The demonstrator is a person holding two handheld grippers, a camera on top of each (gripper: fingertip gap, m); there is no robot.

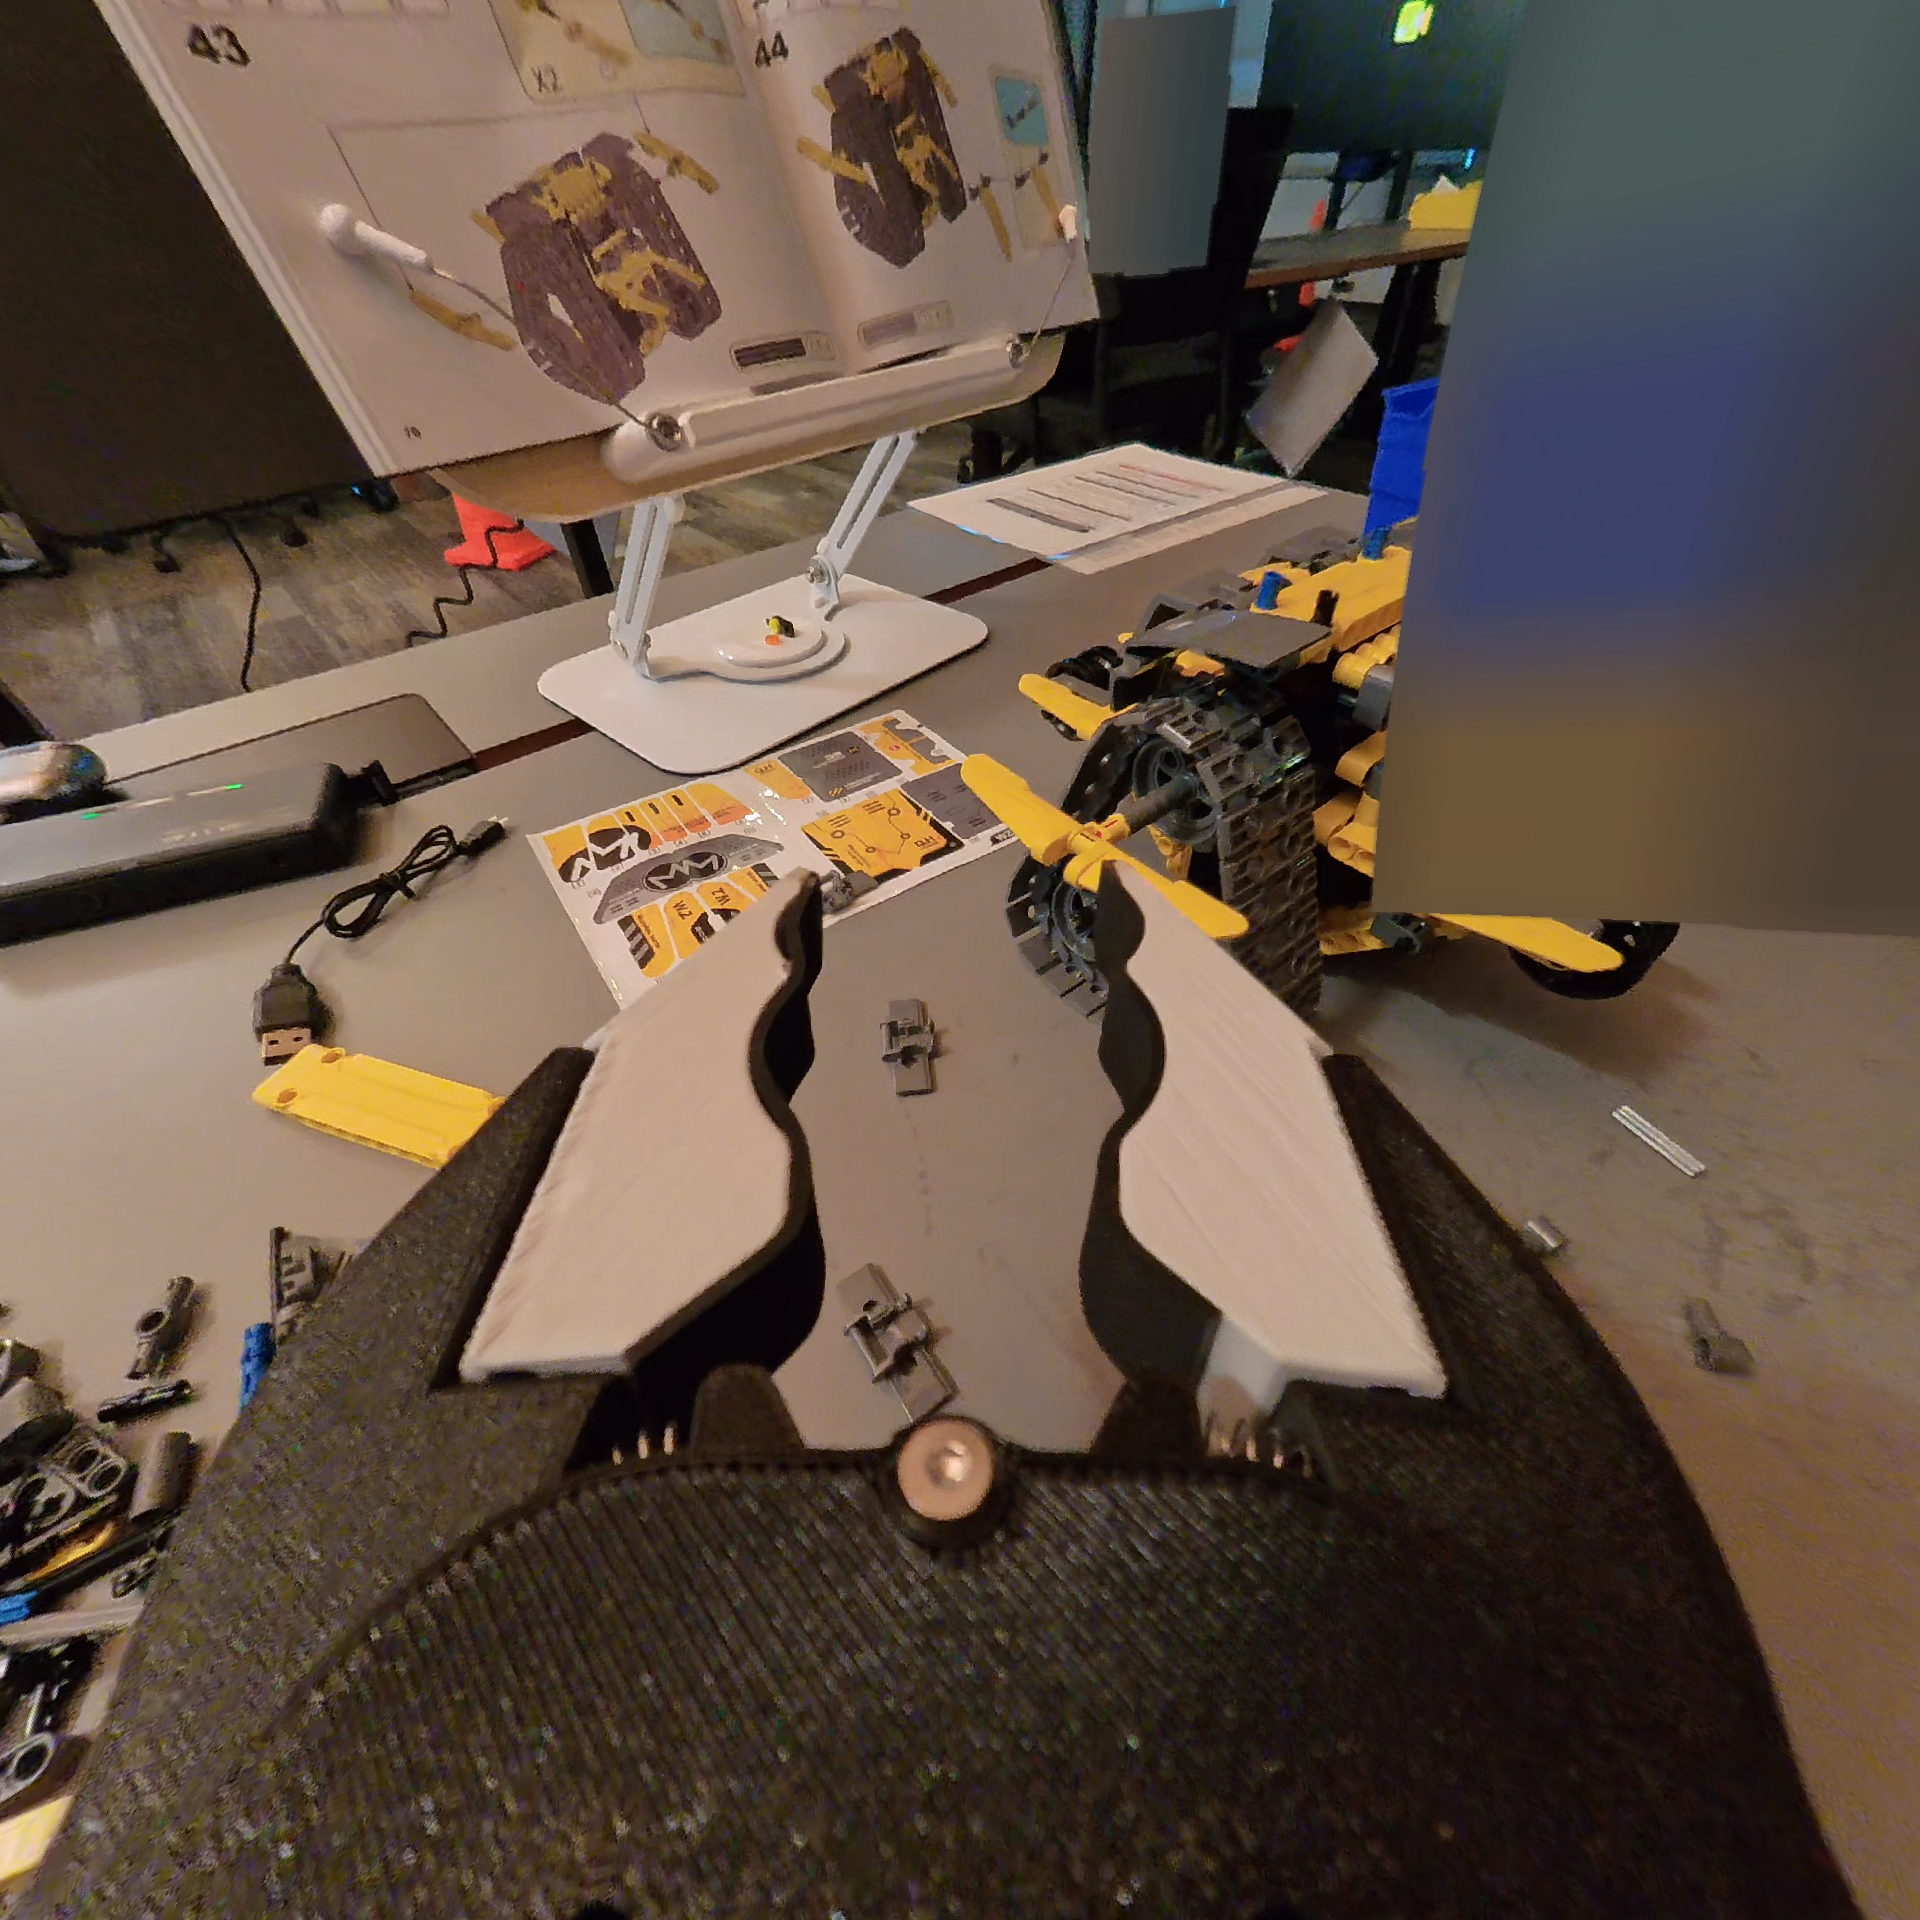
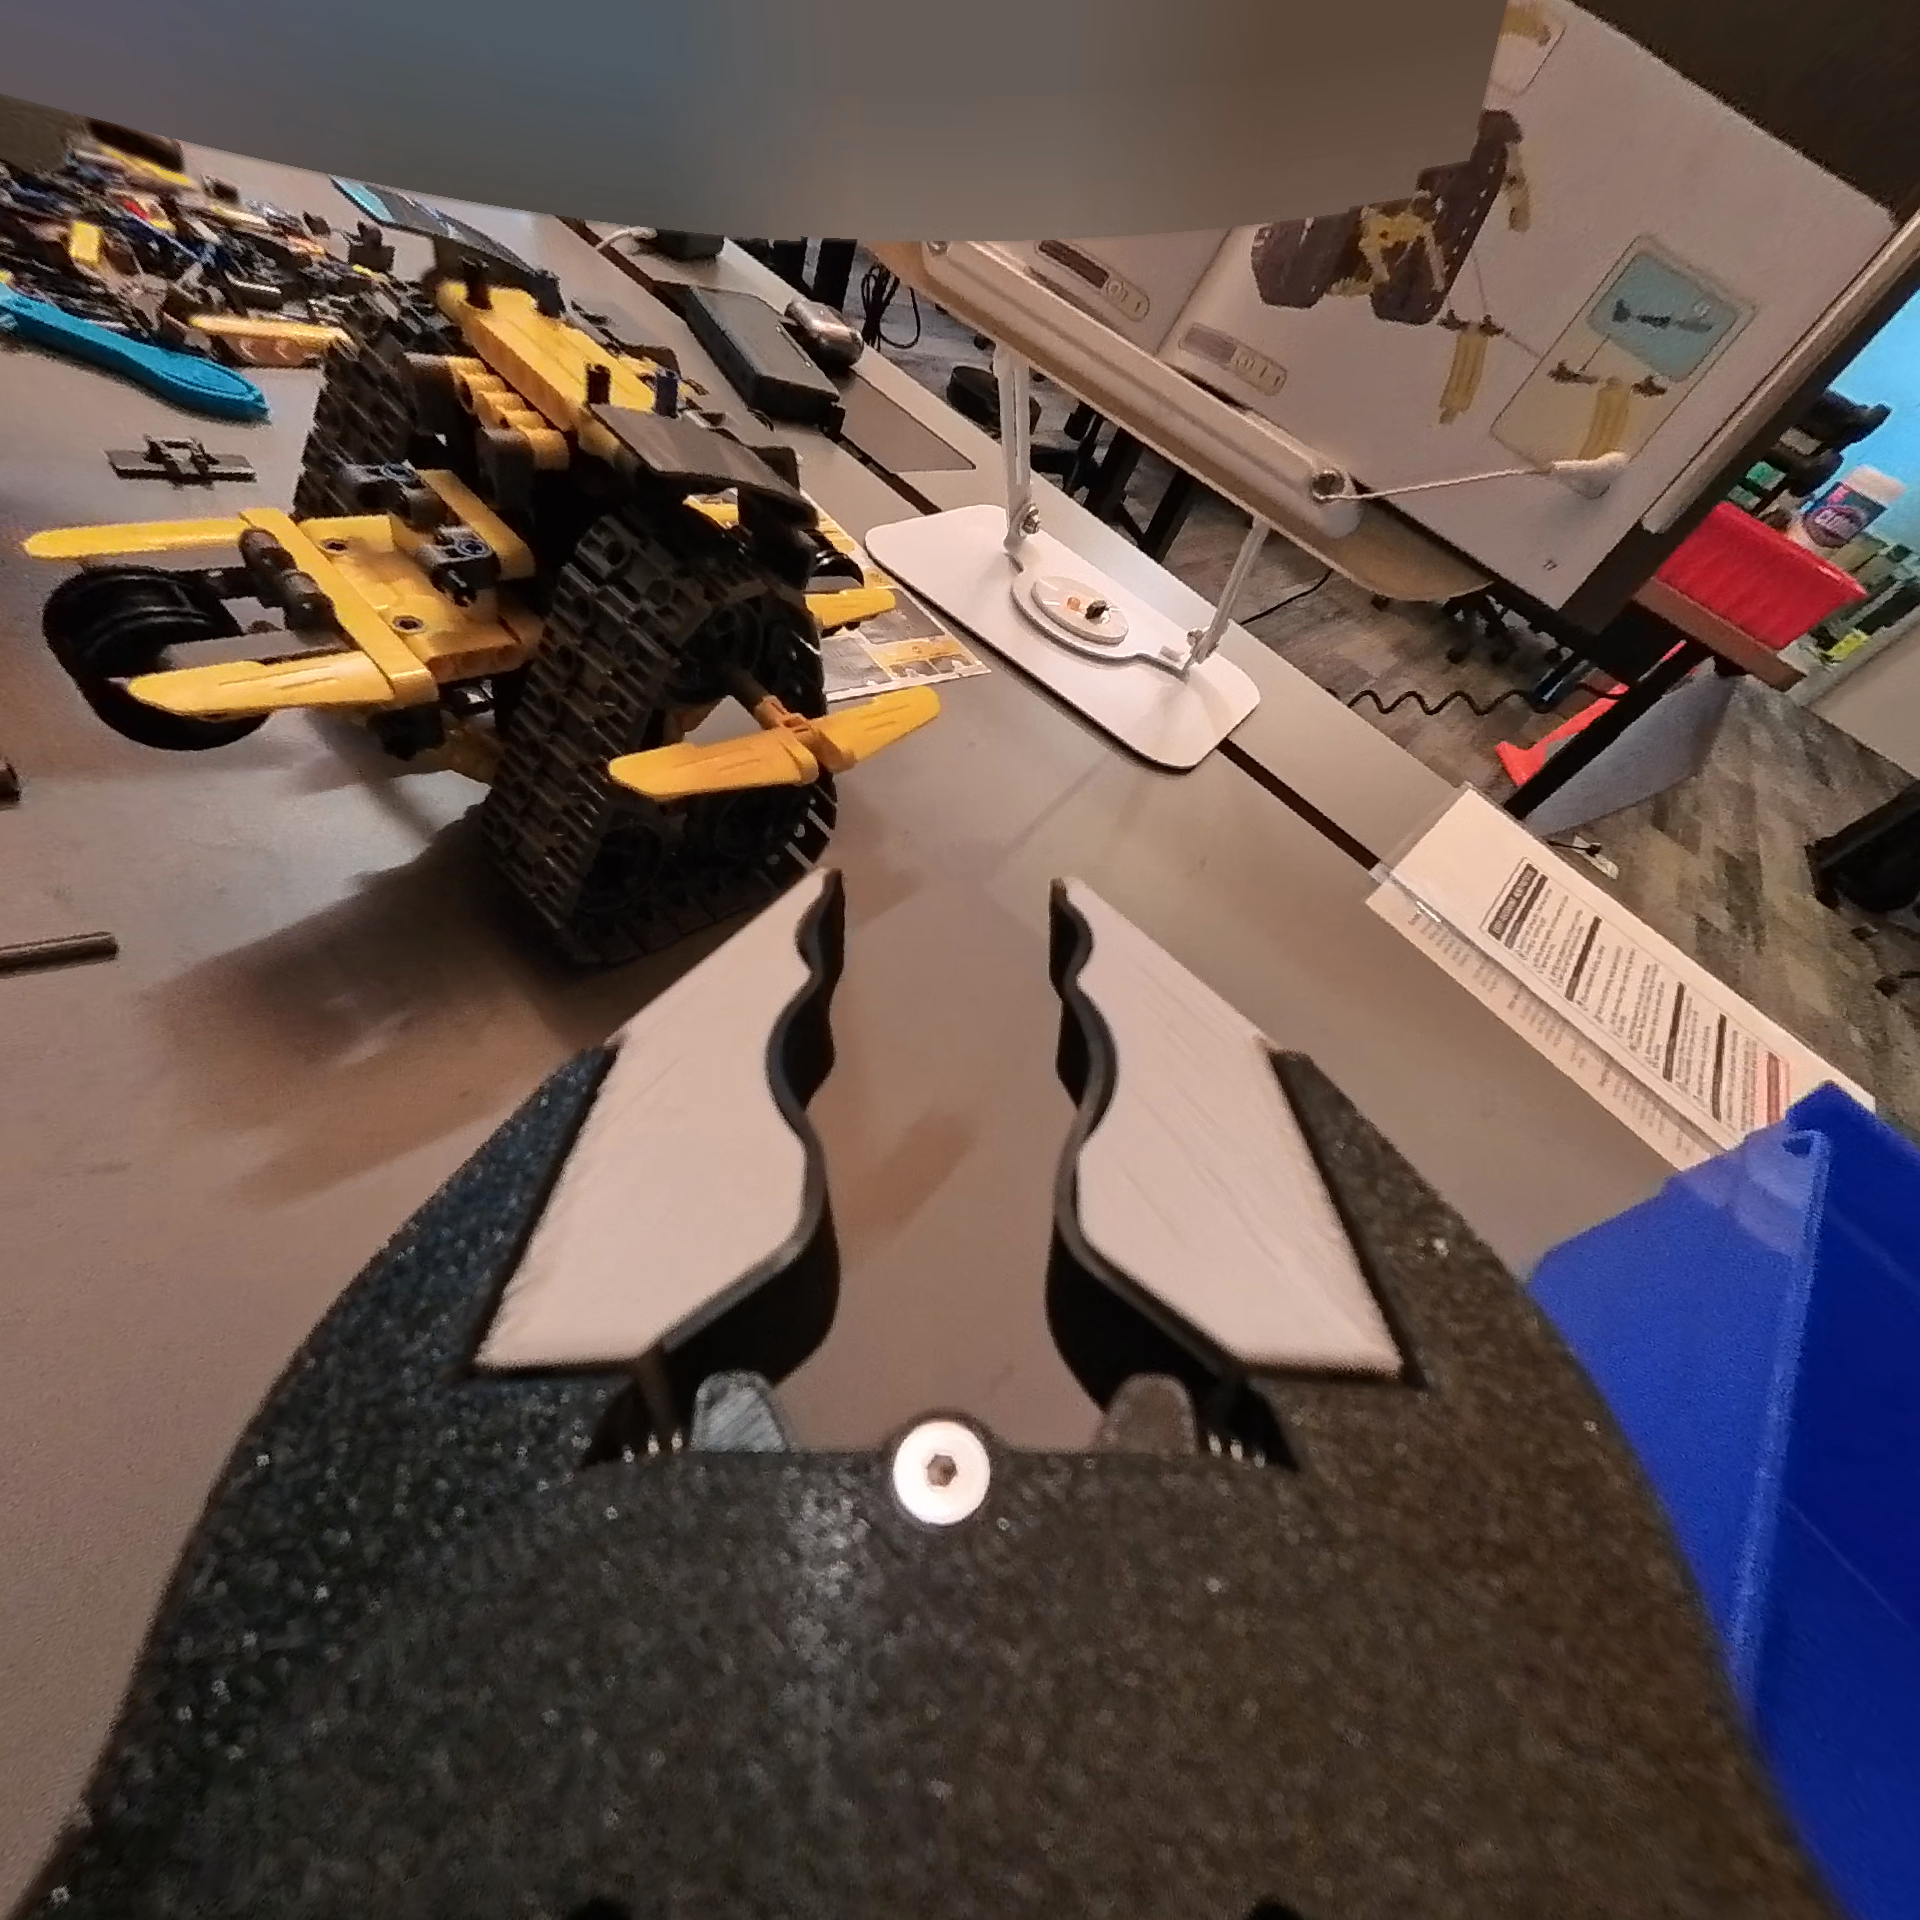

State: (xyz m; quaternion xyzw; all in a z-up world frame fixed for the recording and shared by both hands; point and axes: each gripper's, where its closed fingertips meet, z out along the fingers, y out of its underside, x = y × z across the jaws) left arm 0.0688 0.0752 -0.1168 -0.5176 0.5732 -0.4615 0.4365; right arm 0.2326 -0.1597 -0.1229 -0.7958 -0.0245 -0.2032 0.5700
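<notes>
My left gripper [image 1: 961, 894] is open and empty, low over the grey table [image 1: 1558, 1091]. Two small grey track links lie on the table between its fingers, one farther out [image 1: 909, 1044] and one close to the gripper body [image 1: 896, 1340]. A yellow and black tracked brick model [image 1: 1226, 821] stands just beyond the right fingertip. My right gripper [image 2: 945, 888] is open and empty above bare table. The same model [image 2: 540, 592] stands to its front left, its track near the left fingertip.
An open instruction booklet rests on a white stand [image 1: 769, 665] at the back. A sticker sheet [image 1: 769, 831], a yellow panel [image 1: 379, 1101], a black USB cable [image 1: 384, 894] and loose dark parts [image 1: 73, 1475] lie left. A blue bin [image 2: 1766, 1455] sits right, beside a printed sheet [image 2: 1621, 1029]. The left gripper's tips are roughly 30 cm from the right gripper's.
</notes>
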